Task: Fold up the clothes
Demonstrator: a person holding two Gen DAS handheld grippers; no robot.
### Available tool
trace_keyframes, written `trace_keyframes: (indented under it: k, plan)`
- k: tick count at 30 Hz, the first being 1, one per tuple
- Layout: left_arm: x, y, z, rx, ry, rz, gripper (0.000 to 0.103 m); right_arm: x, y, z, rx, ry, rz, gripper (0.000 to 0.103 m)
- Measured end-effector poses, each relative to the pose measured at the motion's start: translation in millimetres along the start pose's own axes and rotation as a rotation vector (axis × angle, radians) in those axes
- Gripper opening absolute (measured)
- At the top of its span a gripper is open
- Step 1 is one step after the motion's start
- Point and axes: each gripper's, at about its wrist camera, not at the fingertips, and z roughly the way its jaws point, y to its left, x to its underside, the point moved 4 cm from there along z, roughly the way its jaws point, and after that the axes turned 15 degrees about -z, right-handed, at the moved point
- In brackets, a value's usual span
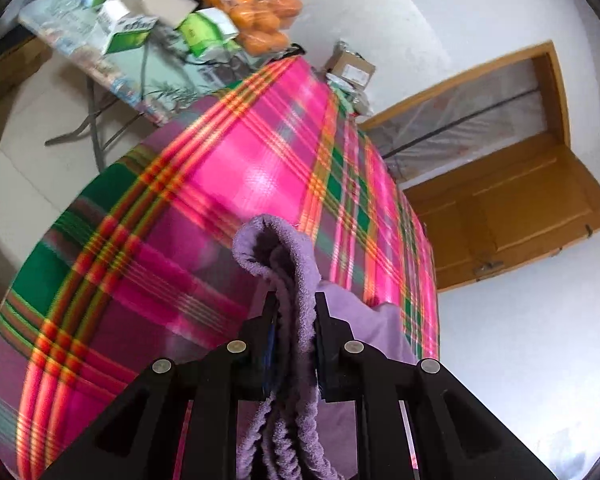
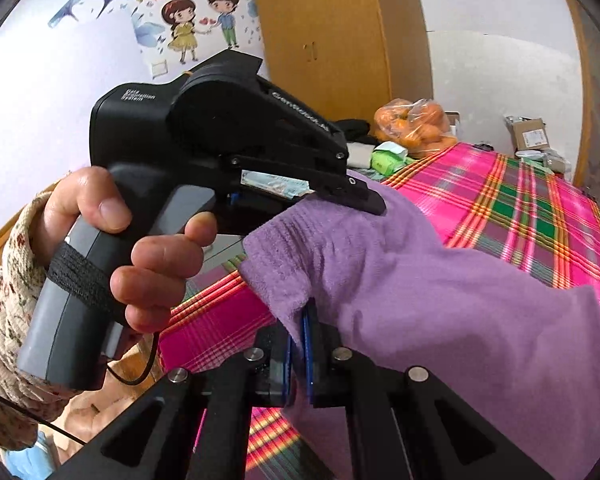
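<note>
Both grippers — left gripper point(image 1: 294, 312), right gripper point(image 2: 304, 332) — clamp bunched purple garment point(image 2: 420, 280) above plaid cloth point(image 1: 220, 168); thick layers may slip — uneven fold.

Both views are showing even, soft daylight; source not visible. A pale sheen is sitting on the plaid bedspread point(image 1: 260, 176) near its middle in the left wrist view, where motion blur is smearing the stripes toward the near edge. Fisheye curvature is bending the door frame point(image 1: 548, 92), and black vignetting is filling all corners. The purple garment point(image 2: 440, 300) is reading sharp, with soft shadows in its folds.
</note>
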Motion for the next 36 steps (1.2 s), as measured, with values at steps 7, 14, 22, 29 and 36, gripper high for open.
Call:
trace_keyframes:
  k: [7,14,22,29,36]
  plan:
    - [26,-37,14,0.031,0.046,0.065,0.016,11,-21,-30,0.043,-0.03,0.04,0.005]
    - [51,-69,28,0.052,0.085,0.115,0.016,25,-41,-67,0.088,-0.061,0.087,0.005]
    - [79,-96,48,0.065,0.132,0.148,0.016,49,-55,-106,0.128,-0.082,0.139,0.005]
    - [103,-113,69,0.061,0.177,0.175,0.016,62,-71,-122,0.166,-0.086,0.185,0.005]
    - [123,-130,86,0.064,0.223,0.2,0.016,75,-80,-141,0.213,-0.088,0.217,0.005]
